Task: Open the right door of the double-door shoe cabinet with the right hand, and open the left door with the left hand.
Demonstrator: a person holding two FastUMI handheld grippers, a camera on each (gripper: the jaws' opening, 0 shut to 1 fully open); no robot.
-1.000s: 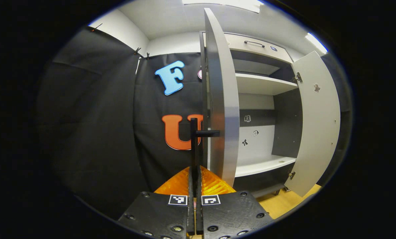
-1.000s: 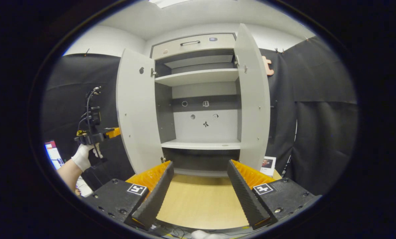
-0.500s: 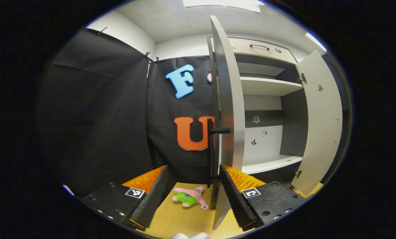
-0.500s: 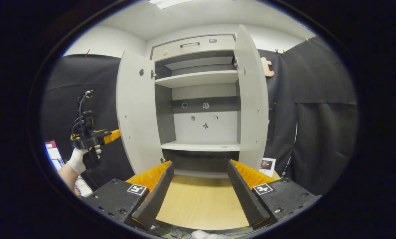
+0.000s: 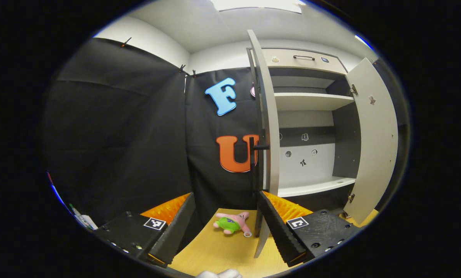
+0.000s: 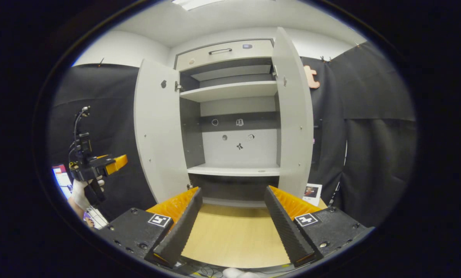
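Both doors of the shoe cabinet point(image 6: 230, 116) stand swung wide, so the task looks essentially done, with only pulling the grippers clear left to do; in the right gripper view the right gripper point(image 6: 233, 220) hangs with its fingers spread wide and nothing between them, the open cabinet straight ahead of it, the left door point(image 6: 157, 131) ahead to its left and the right door point(image 6: 294, 116) ahead to its right; in the left gripper view the left gripper point(image 5: 226, 226) is likewise spread wide and empty, apart from the left door's edge, whose black handle point(image 5: 258, 147) stands just ahead above its right finger; a small plush toy point(image 5: 232, 224) lies on the wooden floor point(image 5: 215, 251) between its fingers; the bare shelves point(image 6: 234, 169) show inside.
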